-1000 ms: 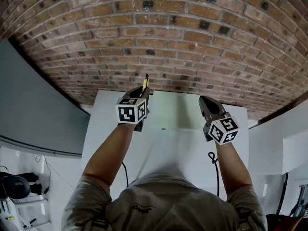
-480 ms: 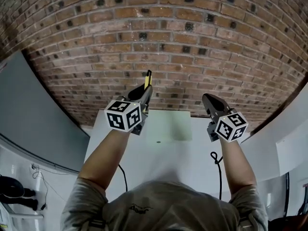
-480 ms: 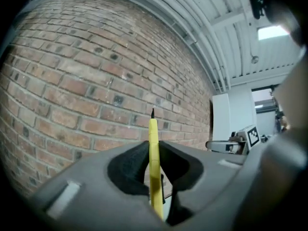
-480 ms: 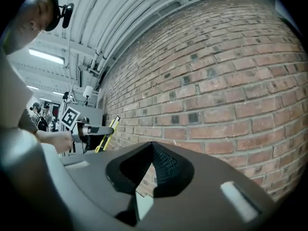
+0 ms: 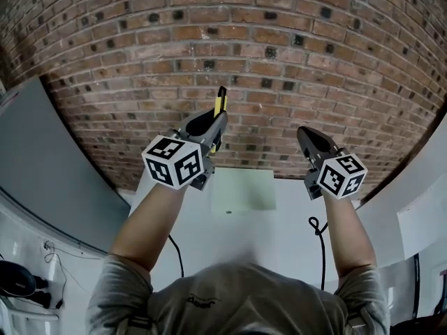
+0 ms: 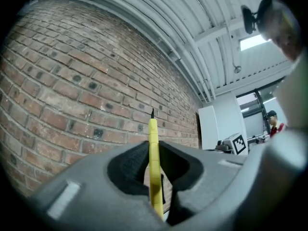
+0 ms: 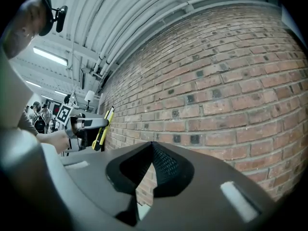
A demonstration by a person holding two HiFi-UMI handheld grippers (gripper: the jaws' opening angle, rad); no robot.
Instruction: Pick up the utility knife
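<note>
The yellow utility knife (image 6: 153, 162) stands edge-on between the jaws of my left gripper (image 6: 154, 150), which is shut on it; its black tip points at the brick wall. In the head view the left gripper (image 5: 213, 128) is raised at chest height with the knife (image 5: 221, 100) sticking out above it. My right gripper (image 5: 311, 140) is held up to the right at about the same height, its jaws closed with nothing between them. The right gripper view shows the right gripper (image 7: 153, 153) shut, and the knife (image 7: 103, 127) far left in the other gripper.
A brick wall (image 5: 230, 40) fills the view ahead of both grippers. Below them lies a white table (image 5: 293, 222) with a pale green mat (image 5: 243, 190). A grey panel (image 5: 49, 159) stands at the left. Black cables (image 5: 320, 246) hang under the arms.
Both grippers have risen and tilted further up toward the wall, the left one still carrying the knife. The table has dropped lower in the head view.
</note>
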